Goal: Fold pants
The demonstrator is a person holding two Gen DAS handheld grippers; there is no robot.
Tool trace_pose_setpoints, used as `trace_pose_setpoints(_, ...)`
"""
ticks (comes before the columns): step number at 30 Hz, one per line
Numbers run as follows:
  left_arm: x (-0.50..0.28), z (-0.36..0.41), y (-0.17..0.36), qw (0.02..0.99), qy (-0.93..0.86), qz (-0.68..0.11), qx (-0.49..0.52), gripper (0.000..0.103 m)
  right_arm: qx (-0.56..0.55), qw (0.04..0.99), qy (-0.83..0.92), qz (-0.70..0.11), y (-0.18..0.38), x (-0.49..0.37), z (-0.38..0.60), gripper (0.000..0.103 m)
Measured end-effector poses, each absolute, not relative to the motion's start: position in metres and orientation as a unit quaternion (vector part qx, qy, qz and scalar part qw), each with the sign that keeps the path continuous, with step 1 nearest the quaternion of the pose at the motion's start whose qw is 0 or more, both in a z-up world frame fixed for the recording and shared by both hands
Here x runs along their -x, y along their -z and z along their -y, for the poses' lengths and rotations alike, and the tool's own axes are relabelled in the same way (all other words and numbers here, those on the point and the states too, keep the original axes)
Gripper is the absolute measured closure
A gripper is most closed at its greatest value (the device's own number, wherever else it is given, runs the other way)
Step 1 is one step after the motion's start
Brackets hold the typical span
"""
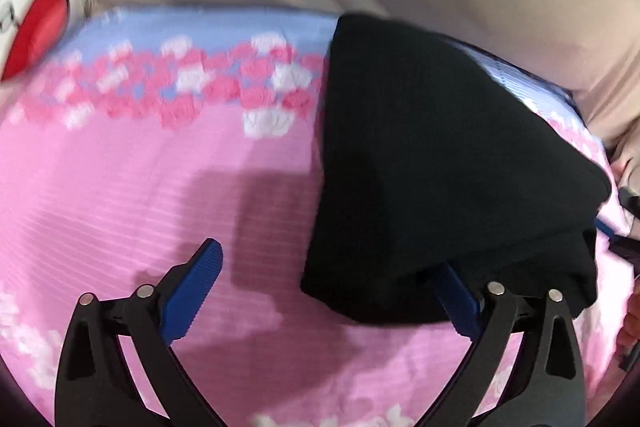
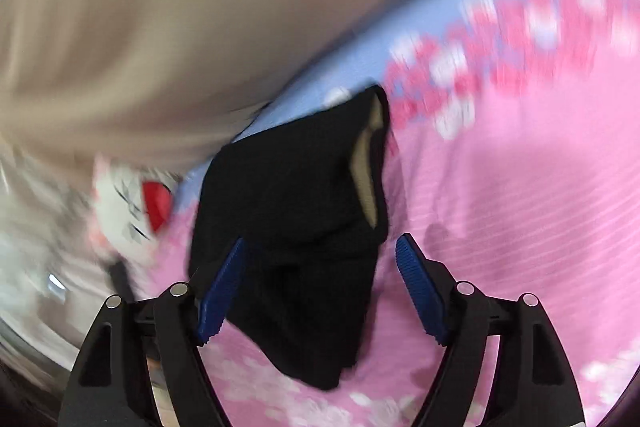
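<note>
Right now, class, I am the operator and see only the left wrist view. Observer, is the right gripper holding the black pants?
Observer: No. The right gripper is open, and the pants lie between its fingers.
Operator: Is there anything on the pants that I cannot see?
Observer: Yes. A tan lining shows inside the opening at the edge farthest from that gripper.

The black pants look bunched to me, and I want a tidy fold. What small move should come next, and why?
Probably close the right gripper on the near edge of the black pants and pull it flat. Both grippers stand open; the cloth lies between the right one's pads in a rumpled heap on the pink sheet. The left gripper grips nothing.
</note>
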State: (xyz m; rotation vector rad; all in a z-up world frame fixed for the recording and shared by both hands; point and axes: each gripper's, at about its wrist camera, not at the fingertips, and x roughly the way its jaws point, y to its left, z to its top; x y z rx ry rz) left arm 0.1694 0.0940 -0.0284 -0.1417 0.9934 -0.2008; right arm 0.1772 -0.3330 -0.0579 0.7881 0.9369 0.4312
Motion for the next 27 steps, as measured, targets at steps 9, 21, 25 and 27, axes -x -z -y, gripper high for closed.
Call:
trace_pose_setpoints(9,-0.111,-0.093,-0.075,0.932,0.153,-0.329,-0.009,0.005,-0.195,0.873,-0.236,-0.380,-0.053,-0.188,0.239,0.085)
trace_pose_setpoints(21,-0.160,-0.044,-0.104,0.949,0.195,-0.246,0.024,0.088,-0.115,0.788,-0.426,-0.429,-0.125,-0.184,0.120,0.076)
trace_pose_setpoints(25,-0.187,-0.060,-0.087,0.939,0.188,-0.284,0.049,0.090,-0.154,0.848,-0.347,-0.369,-0.117,-0.162,0.200,0.029)
trace_pose_setpoints(27,-0.185,-0.069,-0.087,0.942,0.185,-0.275,0.047,0.090,-0.135,0.887,-0.238,-0.372,-0.086,-0.153,0.239,0.025)
